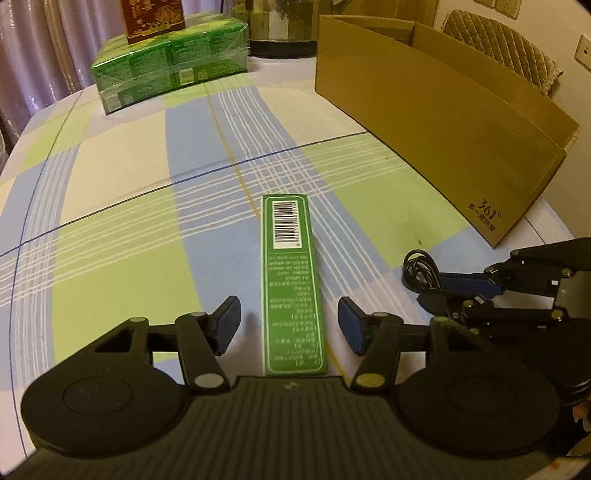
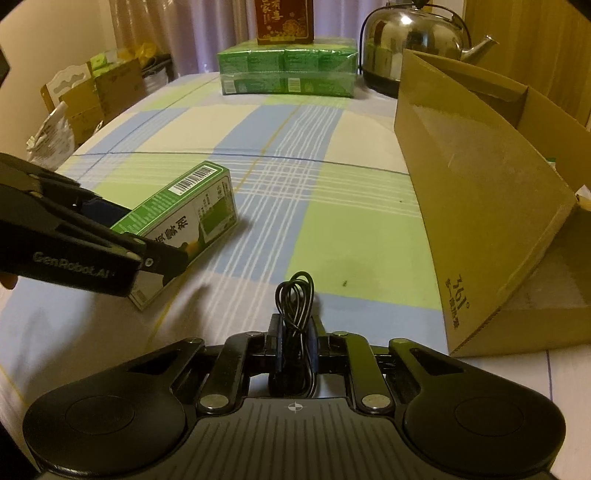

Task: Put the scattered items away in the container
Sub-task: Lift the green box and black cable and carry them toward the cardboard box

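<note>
Lying flat on the table (image 1: 122,162), which is draped in a smooth plaid cloth of pale green, blue and cream, a long, slim green carton (image 1: 293,284) with a white barcode label runs lengthwise between the spread fingers of the left tongs (image 1: 290,325). Those tongs stand wide apart, their blue-padded tips (image 1: 351,328) on either side of the carton with a gap showing on each side, gripping nothing. The right tongs (image 2: 295,345) are pinched tight on a thin, glossy black cable (image 2: 295,299), coiled into narrow loops that stick out ahead of the tips just above the cloth. To the right stands the container, a plain brown cardboard box (image 2: 476,206) with matte, slightly scuffed walls, open flaps and printed black characters near its lower corner. At the far end sit a shrink-wrapped block of green packets (image 2: 288,70), a dark red box (image 2: 284,22) on top of it, and a rounded shiny steel kettle (image 2: 413,40).
</note>
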`<state>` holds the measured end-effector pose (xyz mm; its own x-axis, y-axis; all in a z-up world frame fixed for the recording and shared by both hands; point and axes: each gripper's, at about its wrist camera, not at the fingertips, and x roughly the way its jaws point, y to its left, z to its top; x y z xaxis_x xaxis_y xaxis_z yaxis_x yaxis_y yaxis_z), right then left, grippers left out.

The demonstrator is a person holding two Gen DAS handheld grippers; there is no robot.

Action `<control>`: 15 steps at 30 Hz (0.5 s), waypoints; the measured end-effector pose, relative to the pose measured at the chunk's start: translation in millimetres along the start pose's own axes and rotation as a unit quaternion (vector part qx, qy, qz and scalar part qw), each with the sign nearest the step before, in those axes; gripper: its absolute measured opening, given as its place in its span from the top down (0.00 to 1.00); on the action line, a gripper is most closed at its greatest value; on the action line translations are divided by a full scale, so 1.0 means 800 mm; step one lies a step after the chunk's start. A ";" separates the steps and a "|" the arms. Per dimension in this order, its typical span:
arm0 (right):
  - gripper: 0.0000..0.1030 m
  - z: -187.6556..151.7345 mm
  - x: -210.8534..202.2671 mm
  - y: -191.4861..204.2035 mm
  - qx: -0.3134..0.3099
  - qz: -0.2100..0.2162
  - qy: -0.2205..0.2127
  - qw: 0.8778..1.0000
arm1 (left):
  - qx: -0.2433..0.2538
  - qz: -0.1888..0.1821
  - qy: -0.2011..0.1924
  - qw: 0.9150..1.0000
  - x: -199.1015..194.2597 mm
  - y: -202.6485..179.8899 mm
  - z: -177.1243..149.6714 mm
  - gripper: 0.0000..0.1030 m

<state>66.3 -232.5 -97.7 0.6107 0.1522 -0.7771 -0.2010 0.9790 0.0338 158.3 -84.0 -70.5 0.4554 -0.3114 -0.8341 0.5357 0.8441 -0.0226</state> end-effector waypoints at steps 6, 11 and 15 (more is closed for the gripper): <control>0.90 -0.002 -0.002 -0.004 0.006 0.003 0.000 1.000 | -0.001 0.003 0.015 1.000 0.012 0.000 0.002 0.70; 0.90 0.001 -0.008 -0.008 0.011 0.007 -0.003 1.000 | -0.010 0.009 0.020 1.000 0.009 0.001 -0.001 0.75; 0.90 0.003 -0.020 -0.010 0.015 0.007 -0.010 1.000 | -0.011 0.012 0.018 1.000 -0.004 -0.005 -0.008 0.75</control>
<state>60.0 -242.5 -84.0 0.6237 0.1674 -0.7635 -0.1864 0.9805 0.0627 150.4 -83.7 -71.3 0.4425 -0.2749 -0.8536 0.5080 0.8612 -0.0140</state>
